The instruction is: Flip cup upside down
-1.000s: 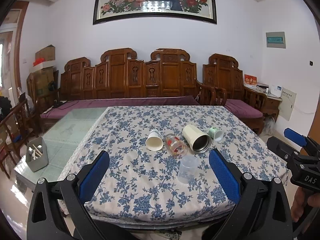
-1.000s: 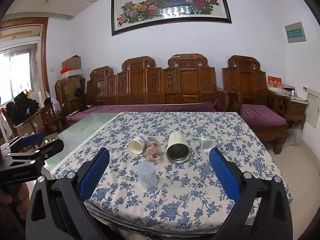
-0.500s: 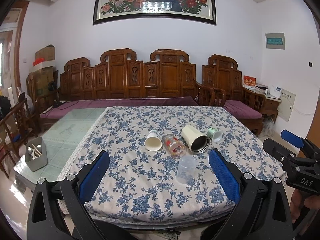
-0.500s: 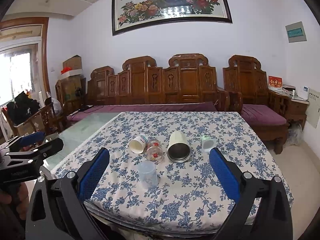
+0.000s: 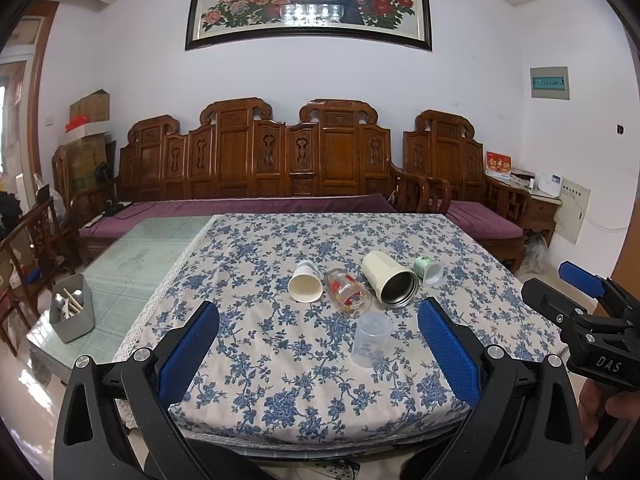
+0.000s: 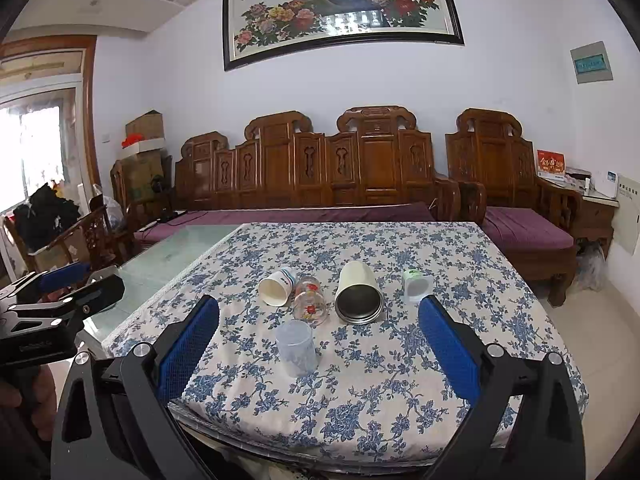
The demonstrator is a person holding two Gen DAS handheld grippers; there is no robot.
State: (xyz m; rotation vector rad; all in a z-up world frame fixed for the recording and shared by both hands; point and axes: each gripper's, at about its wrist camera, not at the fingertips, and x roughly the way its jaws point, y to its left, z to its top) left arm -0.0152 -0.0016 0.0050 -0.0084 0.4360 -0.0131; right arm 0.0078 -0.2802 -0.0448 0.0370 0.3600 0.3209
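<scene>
A clear plastic cup (image 5: 371, 339) (image 6: 296, 347) stands on the blue-flowered tablecloth (image 5: 280, 360), nearest me; which way up it stands I cannot tell. Behind it lie on their sides a white paper cup (image 5: 305, 282) (image 6: 274, 286), a printed glass (image 5: 347, 293) (image 6: 309, 299), a cream steel tumbler (image 5: 390, 284) (image 6: 358, 293) and a small green cup (image 5: 429, 270) (image 6: 416, 286). My left gripper (image 5: 318, 346) is open and empty, short of the table edge. My right gripper (image 6: 318, 346) is open and empty too; it also shows at the right of the left wrist view (image 5: 580, 300).
A grey caddy (image 5: 73, 314) sits on the glass table (image 5: 132, 256) to the left. A carved wooden sofa (image 5: 288, 160) with purple cushions runs behind the table. A side cabinet (image 6: 596, 216) stands at the right wall.
Both grippers have drifted slightly; the cups sit a little higher in the left wrist view. The cups themselves have not moved.
</scene>
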